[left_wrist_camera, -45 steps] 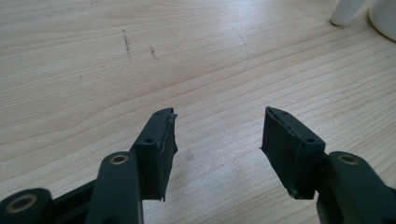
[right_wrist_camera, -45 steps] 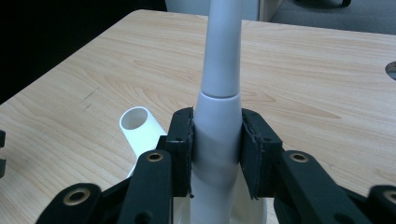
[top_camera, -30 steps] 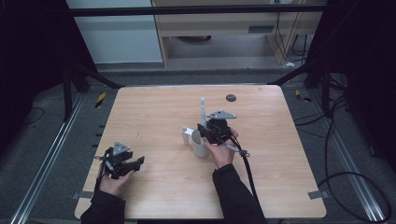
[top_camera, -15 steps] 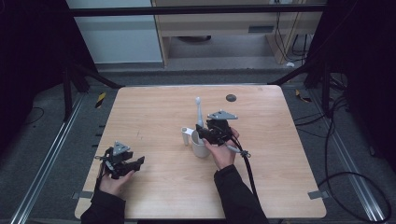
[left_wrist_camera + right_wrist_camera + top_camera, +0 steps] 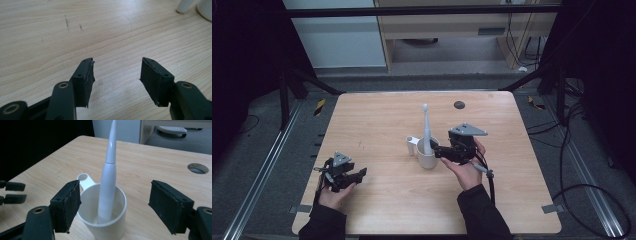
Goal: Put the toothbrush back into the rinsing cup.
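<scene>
right tool [image 5: 438,150] with jaws just opened wide, left tool [image 5: 357,173] agape and low

Wooden table [image 5: 387,200] with white cup [image 5: 428,159] on it

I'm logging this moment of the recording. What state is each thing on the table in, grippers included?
electric toothbrush: standing nearly upright in the cup, head up, free of both grippers.
white cup: upright on the table, handle toward the left, holding the toothbrush.
right gripper: jaws have just been opening, now wide on either side of the cup, touching nothing.
left gripper: open, nothing between the jaws, low over bare table.
</scene>
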Demonstrator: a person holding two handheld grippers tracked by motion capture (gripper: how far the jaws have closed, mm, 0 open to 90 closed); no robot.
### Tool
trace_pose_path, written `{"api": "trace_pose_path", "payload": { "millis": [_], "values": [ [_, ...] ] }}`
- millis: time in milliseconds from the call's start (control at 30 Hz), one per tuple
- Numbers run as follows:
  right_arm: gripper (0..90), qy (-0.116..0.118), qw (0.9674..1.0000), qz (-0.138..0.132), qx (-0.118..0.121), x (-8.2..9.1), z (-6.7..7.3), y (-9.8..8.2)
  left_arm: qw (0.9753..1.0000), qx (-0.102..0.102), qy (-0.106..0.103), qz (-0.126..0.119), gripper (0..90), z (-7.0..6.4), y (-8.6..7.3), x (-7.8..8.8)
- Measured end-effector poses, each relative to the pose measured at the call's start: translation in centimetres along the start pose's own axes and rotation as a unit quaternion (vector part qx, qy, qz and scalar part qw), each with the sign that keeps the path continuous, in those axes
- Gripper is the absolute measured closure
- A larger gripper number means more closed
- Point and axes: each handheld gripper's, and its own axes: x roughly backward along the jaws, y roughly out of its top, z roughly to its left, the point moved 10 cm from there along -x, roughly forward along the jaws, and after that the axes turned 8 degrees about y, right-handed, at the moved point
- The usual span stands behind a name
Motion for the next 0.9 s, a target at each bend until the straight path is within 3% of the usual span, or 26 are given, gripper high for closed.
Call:
{"api": "trace_pose_path", "payload": {
  "millis": [133,367,900],
  "values": [
    [22.6,-0.006,1.0,0.005,0.001,1.6,-0.8,-1.0,1.0,0.001,0.001,-0.002,43.5,0.1,0.0,0.0],
    [21.6,-0.021,0.9994,0.019,-0.02,3.9,-2.6,-4.0,1.0,0.001,0.001,-0.003,42.7,0.1,0.0,0.0],
    [18.0,-0.088,0.9948,0.045,-0.025,7.2,-6.7,-8.6,0.9999,-0.004,0.004,-0.016,38.7,0.3,0.2,0.0]
  ]
}}
